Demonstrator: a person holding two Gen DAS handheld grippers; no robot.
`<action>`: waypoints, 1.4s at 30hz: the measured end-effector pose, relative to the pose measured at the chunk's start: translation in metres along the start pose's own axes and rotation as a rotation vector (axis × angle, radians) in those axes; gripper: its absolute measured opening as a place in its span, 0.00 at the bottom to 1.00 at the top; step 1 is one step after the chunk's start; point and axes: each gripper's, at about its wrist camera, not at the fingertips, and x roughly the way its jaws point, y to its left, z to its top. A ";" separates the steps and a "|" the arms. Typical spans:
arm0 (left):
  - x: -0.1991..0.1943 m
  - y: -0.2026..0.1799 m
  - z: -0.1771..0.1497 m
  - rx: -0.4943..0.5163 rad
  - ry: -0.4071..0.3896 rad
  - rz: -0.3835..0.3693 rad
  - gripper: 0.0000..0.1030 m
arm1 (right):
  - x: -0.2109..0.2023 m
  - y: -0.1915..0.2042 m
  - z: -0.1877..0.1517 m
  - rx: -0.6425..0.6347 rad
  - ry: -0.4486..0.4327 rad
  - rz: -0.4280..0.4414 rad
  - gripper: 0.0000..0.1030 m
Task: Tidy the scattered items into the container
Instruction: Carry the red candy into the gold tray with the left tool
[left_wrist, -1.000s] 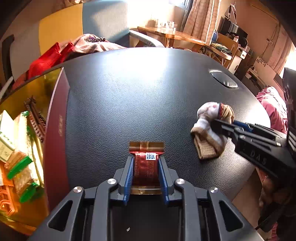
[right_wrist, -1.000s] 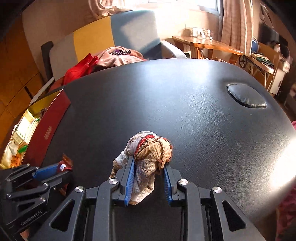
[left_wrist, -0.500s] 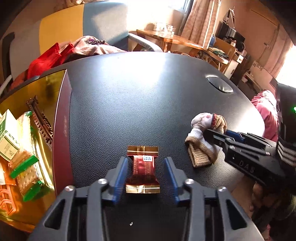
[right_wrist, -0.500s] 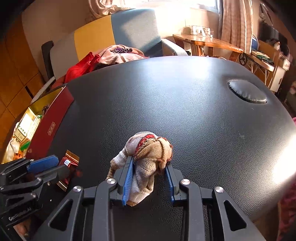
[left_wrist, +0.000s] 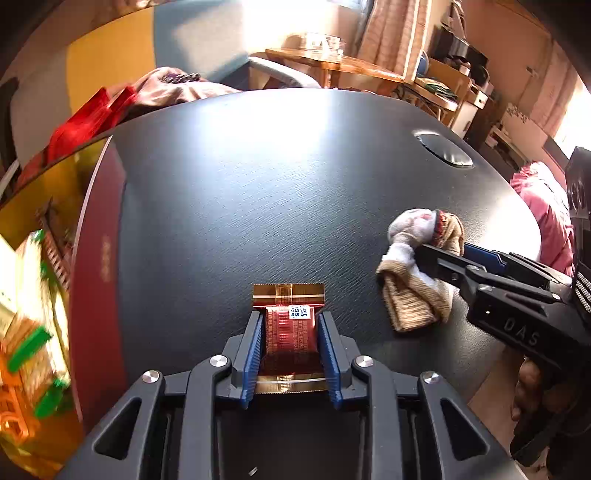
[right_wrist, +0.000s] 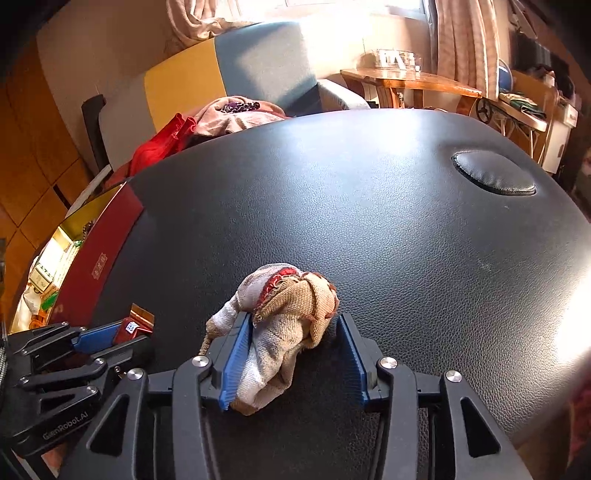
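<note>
My left gripper (left_wrist: 290, 325) is shut on a red and gold snack packet (left_wrist: 290, 332) that lies on the black table (left_wrist: 277, 184). My right gripper (right_wrist: 293, 332) is open around a balled beige and white sock (right_wrist: 284, 321) on the table; its right finger stands apart from the cloth. The sock (left_wrist: 417, 277) and right gripper (left_wrist: 461, 258) show at the right of the left wrist view. The left gripper (right_wrist: 107, 334) with the packet (right_wrist: 135, 325) shows at the lower left of the right wrist view. The red and gold box (left_wrist: 92, 258) stands at the table's left side.
The box holds several snack packets (left_wrist: 29, 314). A round dark pad (right_wrist: 493, 173) is set in the table's far right. A sofa with red and pink clothes (right_wrist: 207, 125) lies behind the table. A wooden side table (right_wrist: 410, 79) stands further back.
My left gripper opened around the packet half a second ago and has now shut on it again. My right gripper's jaws have widened from the sock.
</note>
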 end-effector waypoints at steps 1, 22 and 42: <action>0.001 -0.002 0.001 0.002 0.000 -0.008 0.28 | 0.000 0.000 0.001 -0.003 -0.004 -0.010 0.45; -0.001 0.001 -0.001 0.050 -0.026 -0.005 0.28 | 0.005 0.000 0.010 -0.004 0.017 -0.030 0.41; -0.071 0.036 0.001 -0.084 -0.174 -0.020 0.23 | 0.005 0.012 0.004 -0.089 0.005 -0.082 0.31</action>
